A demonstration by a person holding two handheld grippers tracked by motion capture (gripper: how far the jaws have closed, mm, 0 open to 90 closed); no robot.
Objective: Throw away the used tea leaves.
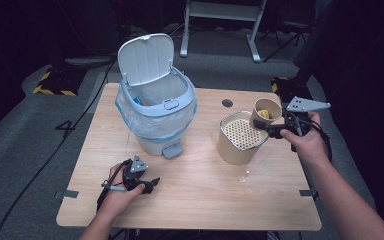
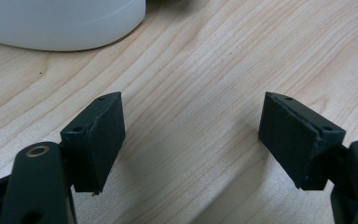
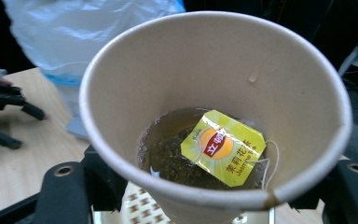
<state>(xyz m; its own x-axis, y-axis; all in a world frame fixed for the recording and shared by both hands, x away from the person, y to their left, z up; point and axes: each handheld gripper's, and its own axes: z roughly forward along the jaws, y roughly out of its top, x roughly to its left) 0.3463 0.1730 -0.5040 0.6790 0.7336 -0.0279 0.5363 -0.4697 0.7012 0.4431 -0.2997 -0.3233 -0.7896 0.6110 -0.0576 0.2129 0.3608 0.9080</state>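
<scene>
paper cup (image 3: 214, 116), tan, is clamped by its lower wall in my right gripper (image 1: 275, 131), tilted so its mouth faces along the jaws. inside lies a wet tea bag (image 3: 177, 163) with a yellow tag (image 3: 223, 147) and string, plus a shallow remnant of brown tea. in the high view the cup (image 1: 266, 114) hangs over the far right rim of the tan canister (image 1: 237, 149) with the perforated strainer lid (image 1: 242, 134), touching or just above it; i cannot tell which. judged step: draining the liquid through the strainer, near its end since little tea is left. next move, as i read it: carry the cup left to the pedal bin (image 1: 156, 117), whose white lid (image 1: 145, 57) stands up and whose liner is open, then tip out the bag. that calls for keeping the cup from dripping across the wooden table (image 1: 195, 200) and clearing the bin rim. a small wet spot (image 1: 245, 176) sits in front of the canister. my left gripper (image 1: 147, 186) rests low on the near left of the table, jaws spread apart and holding nothing, the bin base (image 2: 60, 23) beyond them.
</scene>
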